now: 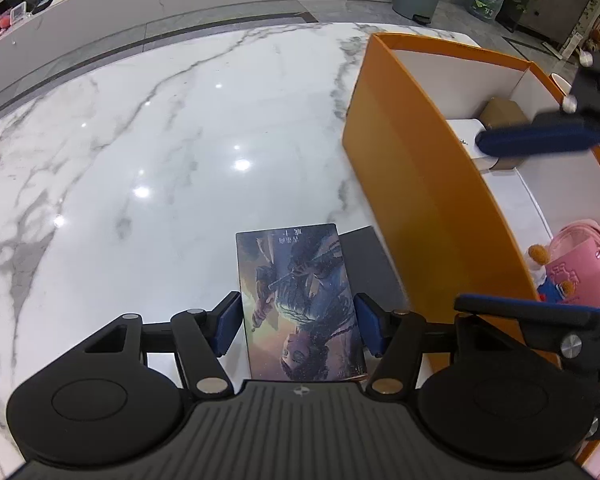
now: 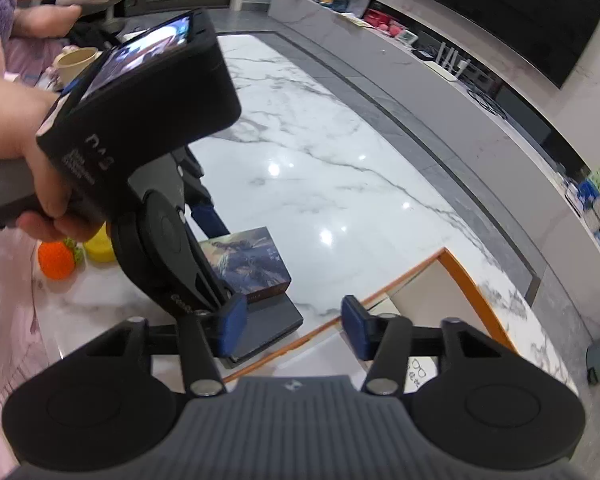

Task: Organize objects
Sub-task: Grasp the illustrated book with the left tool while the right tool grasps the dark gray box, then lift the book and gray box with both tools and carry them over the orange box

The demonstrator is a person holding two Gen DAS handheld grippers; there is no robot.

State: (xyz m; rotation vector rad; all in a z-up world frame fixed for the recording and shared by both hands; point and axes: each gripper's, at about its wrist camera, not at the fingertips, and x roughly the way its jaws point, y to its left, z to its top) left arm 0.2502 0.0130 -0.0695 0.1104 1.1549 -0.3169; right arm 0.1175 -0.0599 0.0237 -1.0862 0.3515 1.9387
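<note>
Tongs: left gripper (image 1: 298, 326) wide, pads flanking book (image 1: 300, 300) without clear contact; right gripper (image 2: 294, 330) wide, empty, over orange box (image 1: 412, 184) rim. Book flat atop dark notebook (image 2: 274, 330) on marble table (image 1: 140, 140), just left of box. Long axis runs straight ahead of left tongs; cover art upside down. Left hand nearer.

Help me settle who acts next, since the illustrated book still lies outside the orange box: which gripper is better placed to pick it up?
Left. The left gripper already straddles the book, a pad beside each long edge. The right gripper hangs empty over the orange box.
</note>
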